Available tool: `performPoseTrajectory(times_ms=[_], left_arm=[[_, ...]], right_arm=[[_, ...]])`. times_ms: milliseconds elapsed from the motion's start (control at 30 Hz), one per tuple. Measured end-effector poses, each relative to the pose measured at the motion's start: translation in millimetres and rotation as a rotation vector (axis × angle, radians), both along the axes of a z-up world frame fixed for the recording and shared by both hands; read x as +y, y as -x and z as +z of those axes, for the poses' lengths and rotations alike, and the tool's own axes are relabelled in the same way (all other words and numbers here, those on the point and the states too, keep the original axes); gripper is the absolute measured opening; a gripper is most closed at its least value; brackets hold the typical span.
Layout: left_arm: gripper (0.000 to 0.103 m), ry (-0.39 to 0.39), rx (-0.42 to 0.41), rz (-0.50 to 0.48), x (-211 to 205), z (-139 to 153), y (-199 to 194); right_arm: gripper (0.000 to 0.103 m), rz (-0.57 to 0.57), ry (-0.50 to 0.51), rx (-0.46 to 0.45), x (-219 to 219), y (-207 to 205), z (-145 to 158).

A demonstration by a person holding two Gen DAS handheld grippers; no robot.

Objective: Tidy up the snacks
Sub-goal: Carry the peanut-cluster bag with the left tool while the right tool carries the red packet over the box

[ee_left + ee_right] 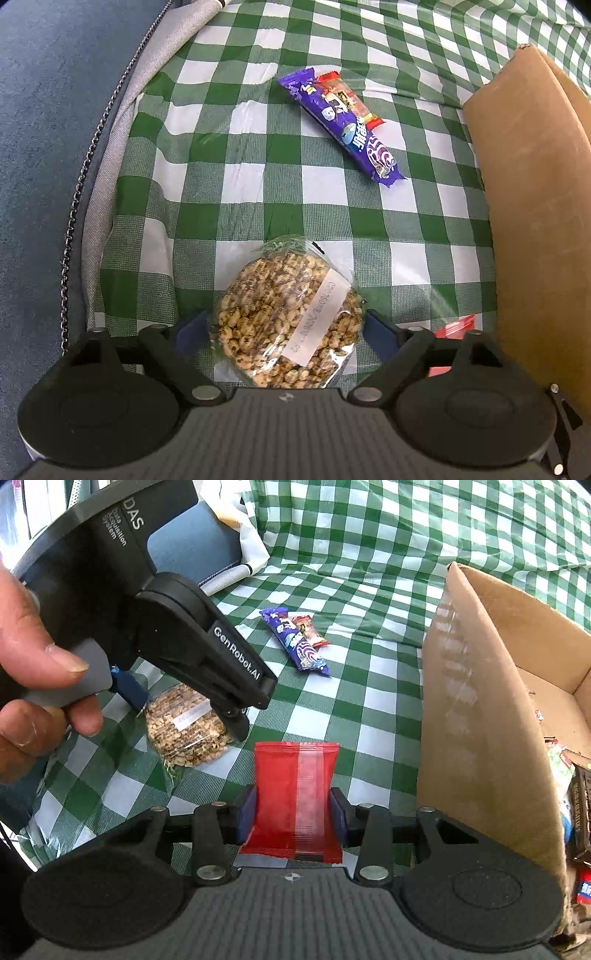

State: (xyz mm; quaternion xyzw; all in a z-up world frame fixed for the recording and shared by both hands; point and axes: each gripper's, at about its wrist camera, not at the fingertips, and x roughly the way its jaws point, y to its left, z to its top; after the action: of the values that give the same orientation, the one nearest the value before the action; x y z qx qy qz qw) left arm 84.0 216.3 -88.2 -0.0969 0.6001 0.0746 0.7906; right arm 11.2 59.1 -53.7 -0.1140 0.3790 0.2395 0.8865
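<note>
Between your right gripper's fingers, the red snack packet stands with its long axis running away from the camera, its clear seam strip facing up; both blue pads press its sides, so it is clamped. That gripper tilts down toward the green-checked bench, just left of the open cardboard box, which already holds several wrapped snacks.

Your left gripper points steeply down over the clear bag of puffed grain snacks. Its fingers stand apart on either side of the bag, near its edges; you cannot tell from the pictures whether the pads touch it. The bag lies flat, its white label strip running diagonally. Your left hand wraps the gripper's handle, thumb on top.

Farther across the bench, the purple snack bar lies diagonally, with a smaller red-ended bar alongside it, touching.
</note>
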Motion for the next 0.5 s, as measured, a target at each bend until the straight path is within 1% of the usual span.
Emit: performPoseTrajectory(times_ms=[67, 167, 267, 367, 500], left_arm=[[0.086, 0.006, -0.01, 0.001, 0.7, 2.4, 1.2], [0.086, 0.017, -0.047, 0.023, 3.9, 10.2, 3.7], [0.086, 0.041, -0.102, 0.052, 7.6, 20.5, 7.9], [0.086, 0.06, -0.175, 0.082, 11.1, 33.7, 13.4], [0.086, 0.093, -0.287, 0.13, 14.3, 51.9, 22.4]], right_arm=[[0.043, -0.005, -0.002, -0.008, -0.4, 0.5, 1.9], [0.043, -0.009, -0.012, -0.025, -2.3, 2.0, 9.0], [0.043, 0.001, 0.0, -0.077, -2.2, 8.0, 21.5], [0.043, 0.02, 0.007, -0.136, -2.8, 14.5, 35.7], [0.043, 0.004, -0.009, -0.178, -10.4, 15.4, 60.1]])
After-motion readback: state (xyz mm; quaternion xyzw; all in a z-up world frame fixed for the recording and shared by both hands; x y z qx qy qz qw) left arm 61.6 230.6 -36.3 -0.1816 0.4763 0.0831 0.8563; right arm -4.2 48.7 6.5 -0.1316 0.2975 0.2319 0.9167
